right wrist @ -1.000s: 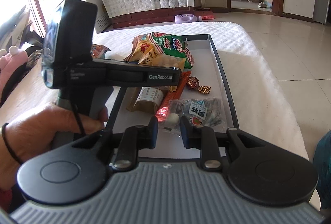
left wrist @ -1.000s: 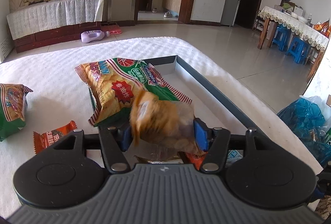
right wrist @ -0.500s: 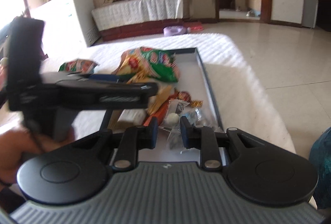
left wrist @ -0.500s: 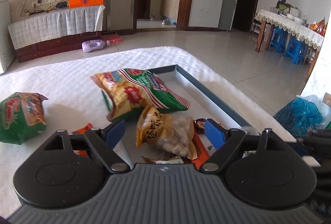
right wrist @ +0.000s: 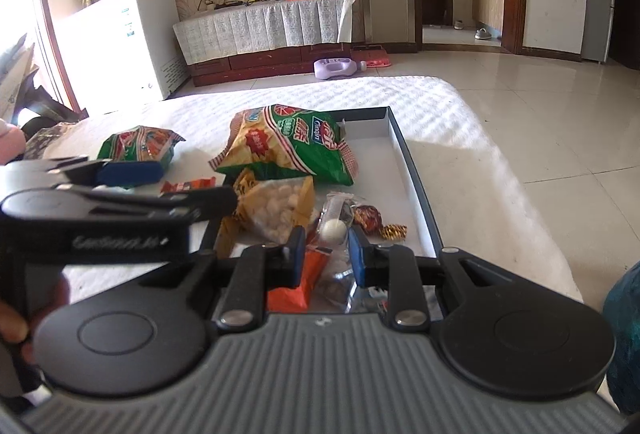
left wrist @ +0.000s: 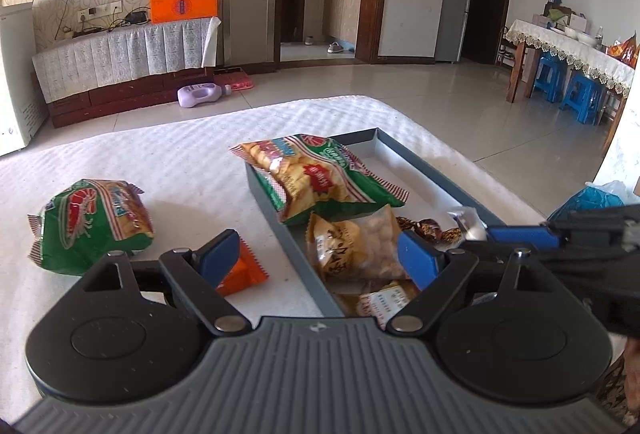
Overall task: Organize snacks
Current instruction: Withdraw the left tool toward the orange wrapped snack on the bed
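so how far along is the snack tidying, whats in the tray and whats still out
Mostly done. In the tray: the big green chip bag, the yellow nut packet and small candies. The right gripper is shut on a clear packet with a white ball over the tray. The left gripper is open and empty. Left on the cloth: a green shrimp-cracker bag and an orange packet.

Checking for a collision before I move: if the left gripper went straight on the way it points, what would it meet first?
Probably the tray's near wall, between the open left gripper fingers; the peanut packet lies just right of it. Depth is unclear.
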